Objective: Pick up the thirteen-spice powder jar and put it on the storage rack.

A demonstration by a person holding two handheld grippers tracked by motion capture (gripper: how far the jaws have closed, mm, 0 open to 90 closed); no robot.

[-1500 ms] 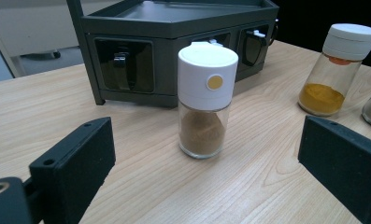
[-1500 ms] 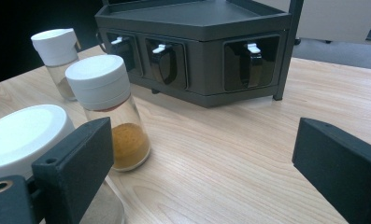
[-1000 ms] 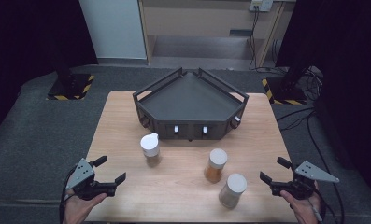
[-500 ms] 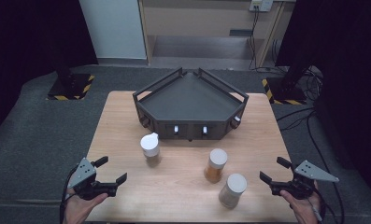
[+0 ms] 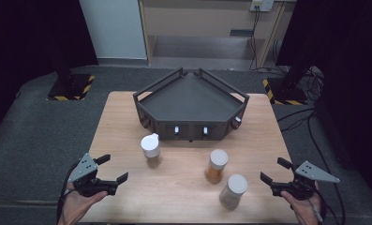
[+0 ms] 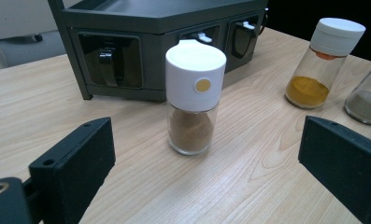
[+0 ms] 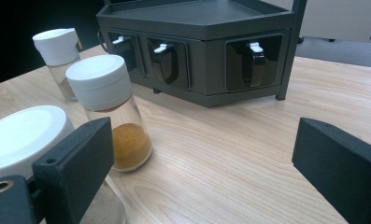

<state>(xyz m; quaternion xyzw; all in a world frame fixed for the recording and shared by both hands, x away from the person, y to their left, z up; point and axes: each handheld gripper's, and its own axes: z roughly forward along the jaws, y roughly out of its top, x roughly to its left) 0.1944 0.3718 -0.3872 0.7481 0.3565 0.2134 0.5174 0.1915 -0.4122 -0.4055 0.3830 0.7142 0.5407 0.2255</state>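
Dark curtains close both sides of the room, and the wooden worktop (image 5: 183, 187) stands on grey carpet. At the left near corner, the left gripper (image 5: 109, 169) is held over the worktop's edge, its fingers (image 6: 73, 161) spread wide with nothing between them. Bare wood lies open between it and the brown spice jar (image 5: 151, 147), which stands upright ahead of the fingers, well apart from them. Behind this jar the dark corner rack (image 5: 190, 105) takes the far middle of the worktop. Further right stand the orange spice jar (image 5: 216, 165) and, nearer to the front edge, the grey spice jar (image 5: 233, 191). The right gripper (image 5: 273, 170) is at the right edge, fingers (image 7: 75, 163) spread and empty; the grey jar is just beside its left finger.
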